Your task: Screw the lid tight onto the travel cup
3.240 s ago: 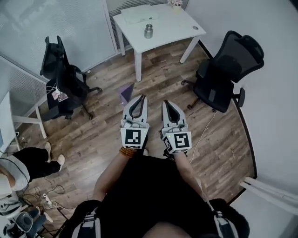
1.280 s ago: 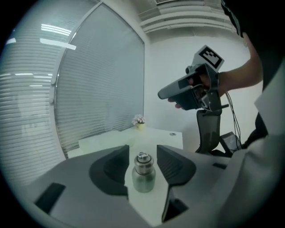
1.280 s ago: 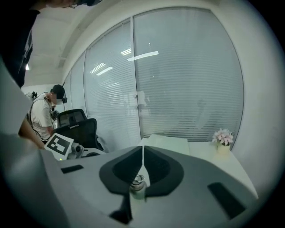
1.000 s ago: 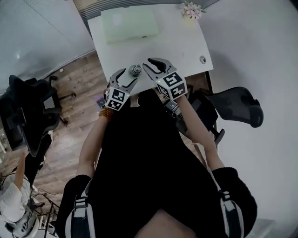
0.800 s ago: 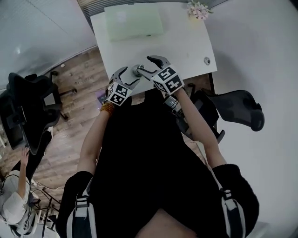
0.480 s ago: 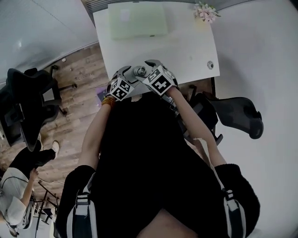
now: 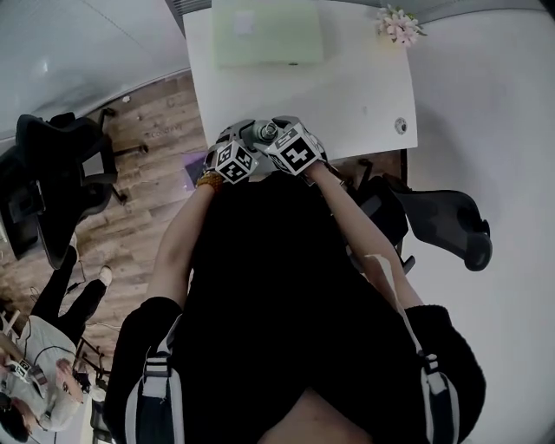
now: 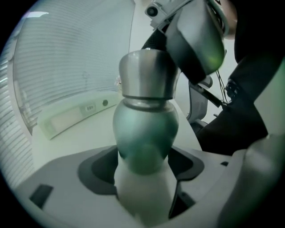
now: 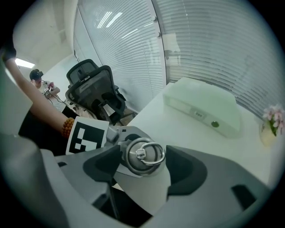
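Between the pads of the left gripper (image 8: 143,167) sits the rounded steel body of the travel cup (image 8: 144,129). The jaws are spread wide either side of it, and they've just swung open and then eased in a shade. Whether the pads actually press on the metal, I can't tell. Over the top hangs the right gripper (image 9: 144,169), pointing steeply down. Its jaws have just been opening and stand far apart, with the lid (image 9: 143,155) and its little ring between them, flanked closely but not clamped.

The lid is on the cup. The cup stands upright at the lower-left edge of the white table (image 7: 347,87) in the head view, with both marker cubes crowded round it, just above centre frame. A beaded bracelet (image 7: 209,179) shows on the left wrist, below and left of the cup.

Further up the table, a pale green case (image 7: 264,33) lies at the top of frame, and a small bunch of flowers (image 7: 399,24) sits at the top right. A dark office chair (image 7: 451,230) stands right of the person, and a second chair (image 7: 52,165) is at far left on the wood floor (image 7: 147,113).
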